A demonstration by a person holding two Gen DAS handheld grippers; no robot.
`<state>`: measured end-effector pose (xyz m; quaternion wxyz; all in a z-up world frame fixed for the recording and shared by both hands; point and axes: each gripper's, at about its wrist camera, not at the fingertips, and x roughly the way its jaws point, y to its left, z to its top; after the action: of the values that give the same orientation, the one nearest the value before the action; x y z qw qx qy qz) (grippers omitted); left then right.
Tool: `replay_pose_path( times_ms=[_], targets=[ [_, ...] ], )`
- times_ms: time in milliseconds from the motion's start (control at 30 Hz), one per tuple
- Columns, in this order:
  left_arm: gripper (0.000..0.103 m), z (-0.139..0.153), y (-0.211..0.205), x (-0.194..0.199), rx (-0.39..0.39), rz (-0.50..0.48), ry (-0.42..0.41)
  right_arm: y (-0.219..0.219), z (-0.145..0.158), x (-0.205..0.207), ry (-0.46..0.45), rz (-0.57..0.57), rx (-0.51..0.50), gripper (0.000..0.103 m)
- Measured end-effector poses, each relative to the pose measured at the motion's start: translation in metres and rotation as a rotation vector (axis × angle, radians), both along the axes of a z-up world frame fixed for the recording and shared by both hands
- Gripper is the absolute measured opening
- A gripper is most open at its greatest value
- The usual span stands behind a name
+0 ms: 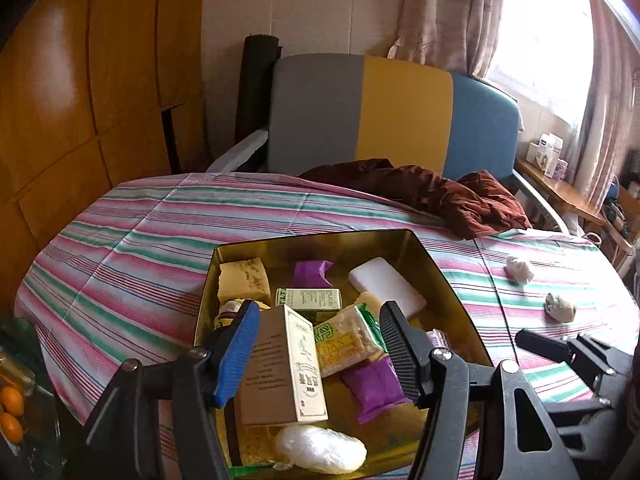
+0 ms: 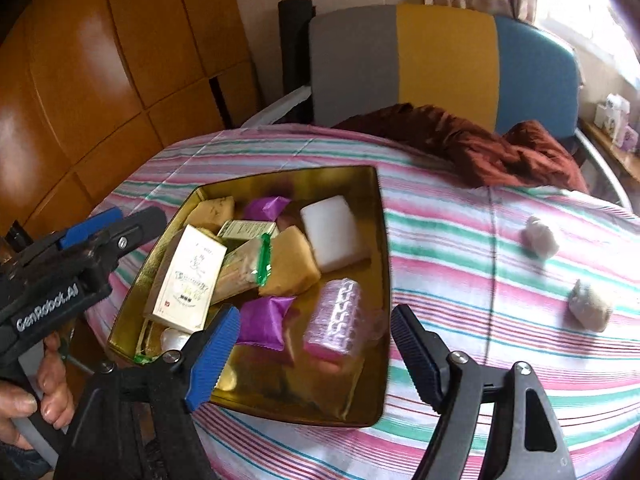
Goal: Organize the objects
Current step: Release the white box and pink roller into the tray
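Note:
A gold tin (image 1: pixel 436 264) (image 2: pixel 384 240) sits on the striped cloth and holds several items. Among them are a brown-and-white box (image 1: pixel 296 364) (image 2: pixel 192 280), purple packets (image 1: pixel 372 392) (image 2: pixel 264 320), a white block (image 1: pixel 386 290) (image 2: pixel 334 232) and yellowish blocks (image 1: pixel 242 280). My left gripper (image 1: pixel 318 350) (image 2: pixel 116 226) is open over the tin's near left side. The box stands between its fingers, touched by neither pad. My right gripper (image 2: pixel 314 356) (image 1: pixel 568 346) is open over the tin's near right corner. A pink bubble-wrapped bundle (image 2: pixel 338 320) lies just past it. Two crumpled wads (image 1: pixel 520 269) (image 2: pixel 592 312) lie on the cloth to the right.
A dark red-brown cloth (image 1: pixel 452 196) is bunched at the far edge before a grey, yellow and blue panel (image 1: pixel 400 108). Wooden cupboard doors (image 1: pixel 80 80) fill the left. A shelf with small boxes (image 1: pixel 546 156) stands by the window. Orange fruit (image 1: pixel 10 412) sits low on the left.

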<state>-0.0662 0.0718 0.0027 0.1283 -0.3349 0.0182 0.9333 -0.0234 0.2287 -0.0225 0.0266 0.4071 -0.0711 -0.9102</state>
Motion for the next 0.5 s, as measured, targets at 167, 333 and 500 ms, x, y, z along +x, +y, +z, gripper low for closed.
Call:
replay_pose_path(
  times_ms=[167, 333, 500],
  targets=[
    [0.065, 0.003, 0.009, 0.012, -0.003, -0.038, 0.010, 0.007, 0.008, 0.004, 0.021, -0.048, 0.051, 0.079],
    [0.067, 0.004, 0.022, 0.022, -0.013, -0.084, 0.010, 0.020, 0.014, 0.013, 0.041, -0.079, 0.058, 0.079],
    [0.067, 0.006, 0.034, 0.030, -0.025, -0.119, 0.017, 0.034, 0.022, 0.022, 0.059, -0.117, 0.074, 0.079]
  ],
)
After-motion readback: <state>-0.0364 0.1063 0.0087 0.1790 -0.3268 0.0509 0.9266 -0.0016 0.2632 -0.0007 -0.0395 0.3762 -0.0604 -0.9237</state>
